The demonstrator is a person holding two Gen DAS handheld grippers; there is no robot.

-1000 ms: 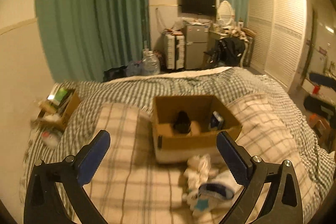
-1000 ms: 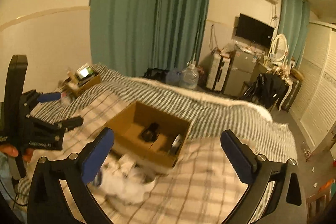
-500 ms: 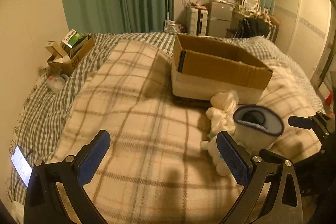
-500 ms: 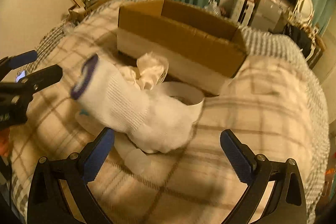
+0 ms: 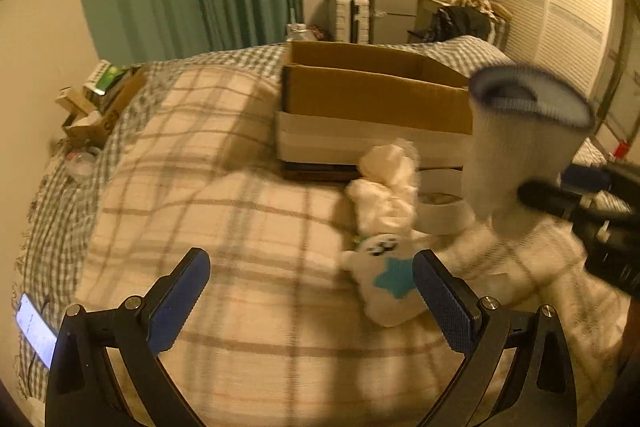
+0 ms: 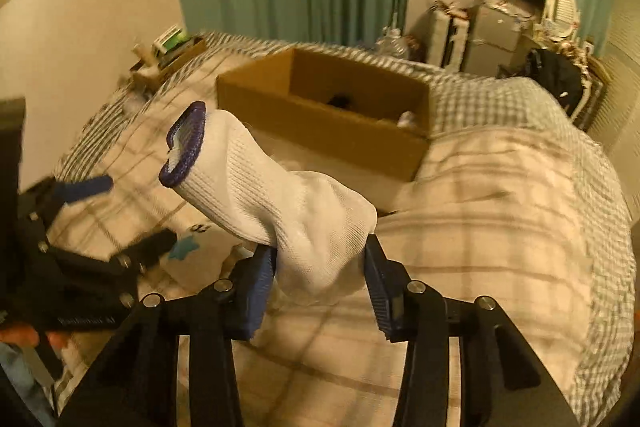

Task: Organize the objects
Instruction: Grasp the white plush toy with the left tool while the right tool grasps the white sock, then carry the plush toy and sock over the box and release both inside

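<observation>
My right gripper (image 6: pixel 320 267) is shut on a white sock with a blue cuff (image 6: pixel 256 187) and holds it lifted above the bed; the sock also shows in the left wrist view (image 5: pixel 520 147). My left gripper (image 5: pixel 308 291) is open and empty, low over the plaid blanket. A white soft toy with a teal star (image 5: pixel 390 283) lies just left of its right finger. More white cloth (image 5: pixel 388 183) and a tape roll (image 5: pixel 440 215) lie before the cardboard box (image 5: pixel 376 99). The box (image 6: pixel 320 119) holds a dark item (image 6: pixel 340 101).
A small box of clutter (image 5: pixel 104 99) sits at the bed's left edge by the wall. A phone (image 5: pixel 36 331) lies at the near left. Green curtains, a fridge and a wardrobe stand beyond the bed.
My right gripper has closed on the white sock and lifted it off the blanket. My left gripper has stayed open and shifted slightly closer to the white items.
</observation>
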